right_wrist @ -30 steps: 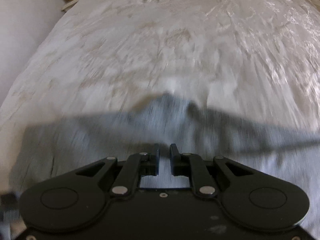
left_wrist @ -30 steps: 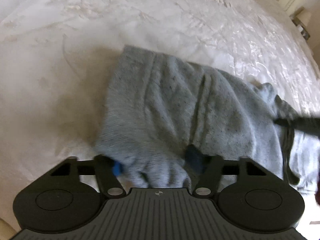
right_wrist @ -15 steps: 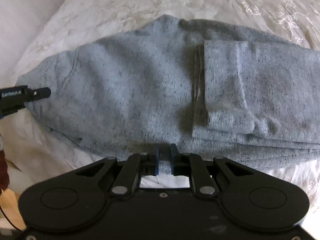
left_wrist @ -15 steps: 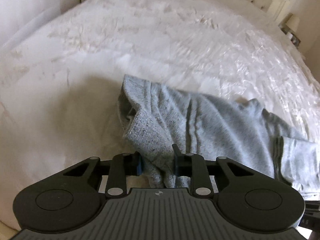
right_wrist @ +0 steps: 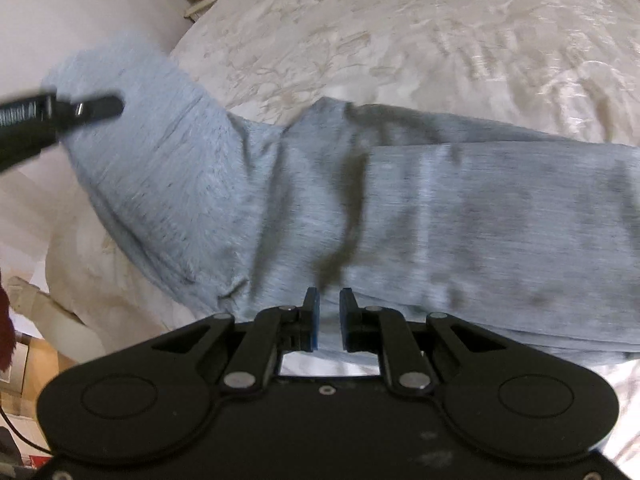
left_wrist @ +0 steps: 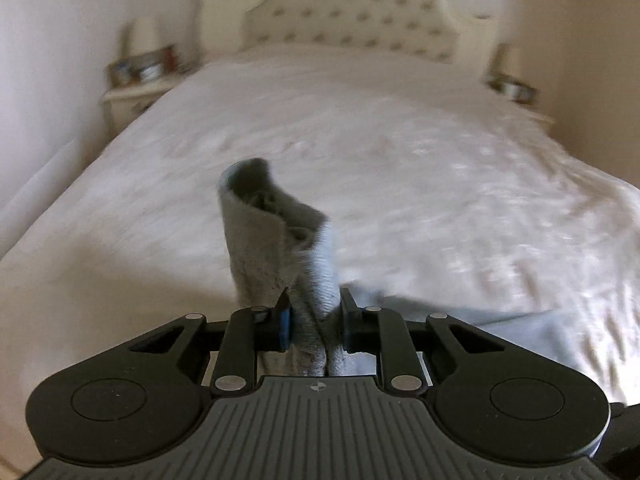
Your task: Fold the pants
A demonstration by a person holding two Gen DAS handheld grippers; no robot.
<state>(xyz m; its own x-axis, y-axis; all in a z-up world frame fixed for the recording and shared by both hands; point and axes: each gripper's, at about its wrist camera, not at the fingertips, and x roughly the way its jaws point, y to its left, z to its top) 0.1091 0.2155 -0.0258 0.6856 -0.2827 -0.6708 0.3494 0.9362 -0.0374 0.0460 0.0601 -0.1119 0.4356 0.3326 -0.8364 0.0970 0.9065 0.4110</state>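
one pants [right_wrist: 400,208], two tongs [left_wrist: 314,322] [right_wrist: 329,318], one bed [left_wrist: 400,152]
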